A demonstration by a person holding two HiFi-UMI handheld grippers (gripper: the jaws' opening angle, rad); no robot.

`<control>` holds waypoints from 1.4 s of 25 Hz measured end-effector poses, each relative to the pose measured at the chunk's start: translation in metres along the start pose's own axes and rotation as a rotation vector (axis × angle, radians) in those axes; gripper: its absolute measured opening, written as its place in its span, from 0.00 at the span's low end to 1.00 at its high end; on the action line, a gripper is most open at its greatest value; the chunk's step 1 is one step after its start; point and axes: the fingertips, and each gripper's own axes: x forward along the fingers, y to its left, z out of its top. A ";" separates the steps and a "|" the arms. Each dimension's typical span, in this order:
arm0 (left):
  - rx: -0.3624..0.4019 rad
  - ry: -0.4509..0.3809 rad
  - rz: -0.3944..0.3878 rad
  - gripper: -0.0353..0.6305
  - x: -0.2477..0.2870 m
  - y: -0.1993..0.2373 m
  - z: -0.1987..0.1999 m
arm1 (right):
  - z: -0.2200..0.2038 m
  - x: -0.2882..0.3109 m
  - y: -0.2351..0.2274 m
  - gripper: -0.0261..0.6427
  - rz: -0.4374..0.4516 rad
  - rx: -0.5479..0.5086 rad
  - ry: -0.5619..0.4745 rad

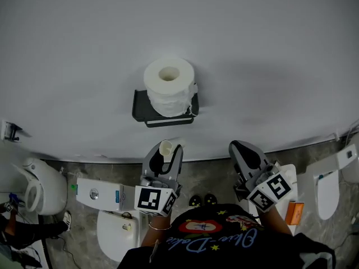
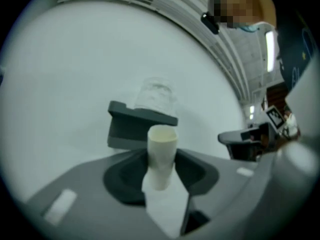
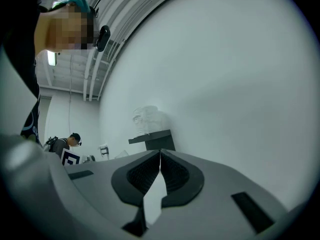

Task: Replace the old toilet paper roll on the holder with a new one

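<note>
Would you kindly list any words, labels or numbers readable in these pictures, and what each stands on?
No text reads with certainty.
Black shirt: pale cursive lettering, seen upside down, illegible.
Left marker cube and right marker cube: black-and-white square patterns, no words.
White cistern: small blue label, too small to read.

One white paper roll (image 1: 169, 87), one black holder (image 1: 143, 110), one bare cardboard tube (image 1: 166, 148), two grippers (image 1: 167, 156) (image 1: 242, 150), three toilets (image 1: 35, 188) (image 1: 115, 231) (image 1: 327, 194), one orange item (image 1: 295, 212), one bracelet (image 1: 159, 227), one bystander (image 3: 64, 145).
</note>
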 end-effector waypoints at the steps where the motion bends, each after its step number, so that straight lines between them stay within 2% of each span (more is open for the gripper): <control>1: 0.017 0.009 0.017 0.30 -0.004 0.004 0.000 | 0.002 0.003 0.004 0.06 0.015 0.012 -0.008; 4: 0.028 0.014 0.060 0.30 -0.015 0.012 0.002 | -0.001 0.006 0.010 0.06 0.039 0.015 0.001; 8: 0.026 0.020 0.086 0.30 -0.024 0.017 0.002 | -0.012 0.004 0.009 0.06 0.045 -0.034 0.051; 14: 0.038 0.023 0.088 0.30 -0.028 0.010 0.004 | -0.004 0.003 0.016 0.06 0.072 -0.004 0.016; 18: 0.039 0.025 0.090 0.30 -0.029 0.009 0.004 | 0.001 -0.003 0.014 0.06 0.095 0.063 -0.038; 23: 0.045 0.022 0.084 0.30 -0.030 0.007 0.006 | 0.002 -0.001 0.017 0.06 0.112 0.031 -0.029; 26: 0.044 0.014 0.087 0.30 -0.032 0.008 0.008 | 0.013 0.006 0.025 0.06 0.163 -0.072 -0.023; 31: 0.041 -0.002 0.084 0.30 -0.033 0.009 0.013 | 0.068 0.034 0.053 0.06 0.331 -0.357 -0.028; 33: 0.033 -0.001 0.084 0.30 -0.034 0.010 0.012 | 0.086 0.048 0.063 0.11 0.398 -0.473 0.012; 35: 0.027 -0.008 0.081 0.30 -0.034 0.010 0.012 | 0.101 0.062 0.075 0.22 0.472 -0.575 0.058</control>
